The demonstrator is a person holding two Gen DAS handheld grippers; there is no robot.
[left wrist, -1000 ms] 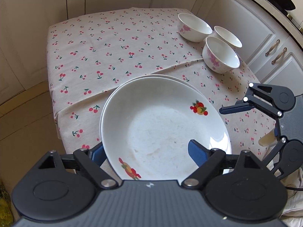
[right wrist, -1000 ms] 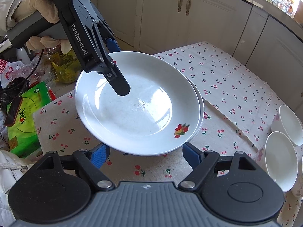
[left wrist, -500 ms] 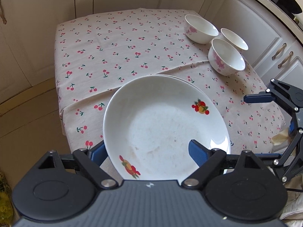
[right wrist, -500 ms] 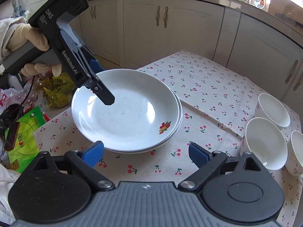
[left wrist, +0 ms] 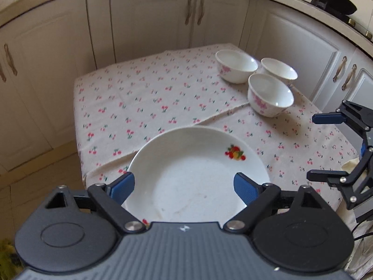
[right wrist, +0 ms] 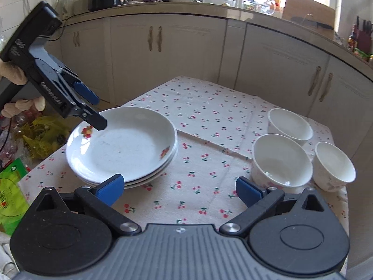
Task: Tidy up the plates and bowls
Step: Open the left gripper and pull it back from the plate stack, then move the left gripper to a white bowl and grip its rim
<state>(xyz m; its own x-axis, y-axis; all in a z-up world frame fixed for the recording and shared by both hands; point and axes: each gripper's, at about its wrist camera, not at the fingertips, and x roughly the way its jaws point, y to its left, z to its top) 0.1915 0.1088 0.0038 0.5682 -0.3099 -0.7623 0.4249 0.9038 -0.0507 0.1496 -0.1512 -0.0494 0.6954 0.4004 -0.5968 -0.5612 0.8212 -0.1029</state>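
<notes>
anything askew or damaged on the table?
Nothing broken or spilled. The plate stack sits evenly nested near the table corner. The three bowls stand upright but loose, not stacked. The tablecloth has a diagonal fold.

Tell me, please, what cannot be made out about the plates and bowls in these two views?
- Plates: near rim hidden by the left gripper's body in the left wrist view; exact count unclear in the right.
- Bowls: outer patterns blurred; the far bowl is partly hidden by the others in the left wrist view.
- Table: near edge hidden by the right gripper.
</notes>
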